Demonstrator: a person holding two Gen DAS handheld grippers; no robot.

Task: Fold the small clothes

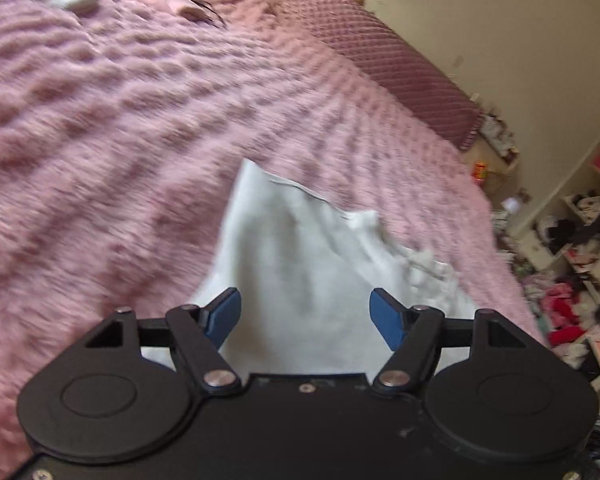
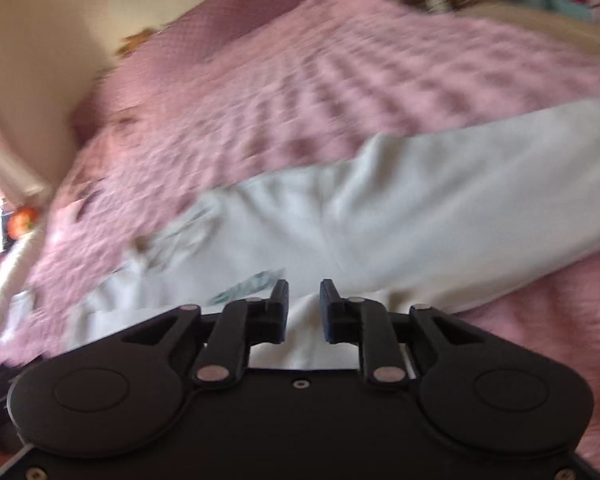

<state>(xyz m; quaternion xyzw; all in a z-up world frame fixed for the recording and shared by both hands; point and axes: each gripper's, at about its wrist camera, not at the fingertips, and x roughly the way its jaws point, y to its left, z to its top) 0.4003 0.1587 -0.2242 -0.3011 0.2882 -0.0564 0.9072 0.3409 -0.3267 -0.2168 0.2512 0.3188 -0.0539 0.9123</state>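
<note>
— On the bed's pink blanket (image 1: 140, 120), where does the white garment (image 1: 300, 260) lie?
— Spread flat near the person, under both tools. The left gripper (image 1: 306, 314) stands wide above it, nothing between its pads.
— And the right gripper (image 2: 304, 308)?
— Narrow, a small gap showing white cloth; whether it pinches a fold is unclear.

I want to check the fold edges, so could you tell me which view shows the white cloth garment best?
The left wrist view: the white cloth garment shows sharp edges there. The right wrist view shows it larger but blurred and cropped.
</note>
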